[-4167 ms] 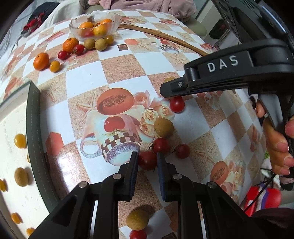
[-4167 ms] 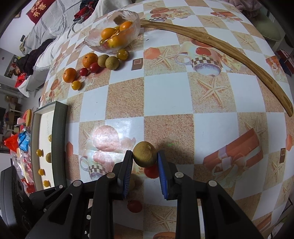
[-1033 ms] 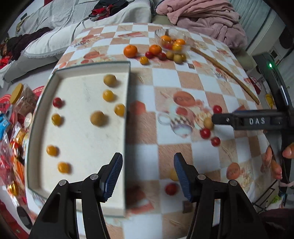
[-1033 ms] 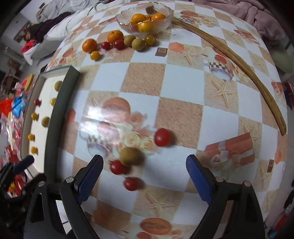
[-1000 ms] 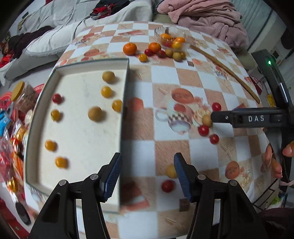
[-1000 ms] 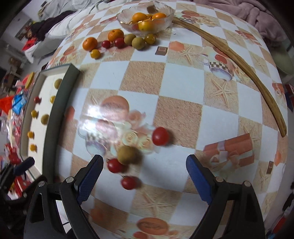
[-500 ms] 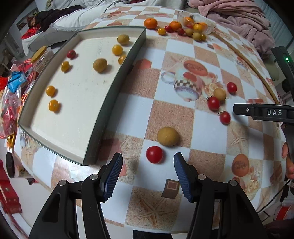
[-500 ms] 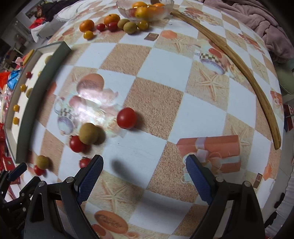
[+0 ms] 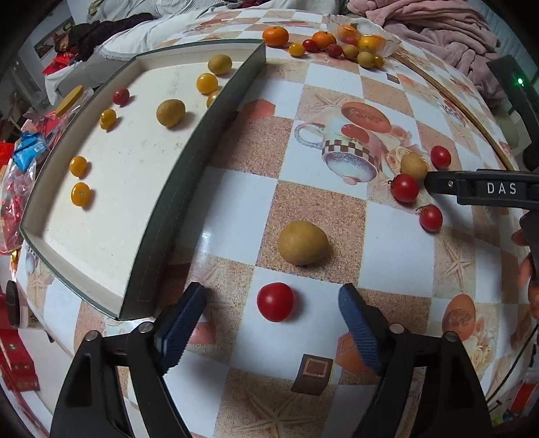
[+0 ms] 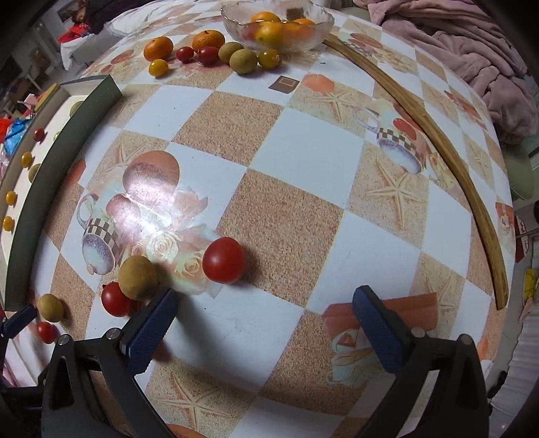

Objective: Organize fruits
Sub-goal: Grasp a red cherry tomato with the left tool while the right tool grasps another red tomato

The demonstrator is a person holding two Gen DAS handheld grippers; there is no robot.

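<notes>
My left gripper (image 9: 271,313) is open and empty, low over the table with a red cherry tomato (image 9: 275,302) between its fingers. A brown longan (image 9: 303,242) lies just beyond it. A green-walled tray (image 9: 188,161) at the left holds several small yellow, brown and red fruits. My right gripper (image 10: 264,315) is open and empty; a red tomato (image 10: 223,259) lies just ahead of it. A longan (image 10: 137,277) and another tomato (image 10: 115,299) lie by its left finger. The right gripper also shows side-on in the left wrist view (image 9: 485,188).
A glass bowl (image 10: 316,28) of oranges stands at the far edge, with oranges, tomatoes and longans beside it. A curved wooden stick (image 10: 438,134) lies along the table's right side. A pink blanket (image 10: 471,43) is beyond. Snack packets (image 9: 27,145) lie off the table's left edge.
My left gripper has dropped closer to the table and now straddles the red tomato. My right gripper has moved nearer to the tomato ahead of it. Both stay open.
</notes>
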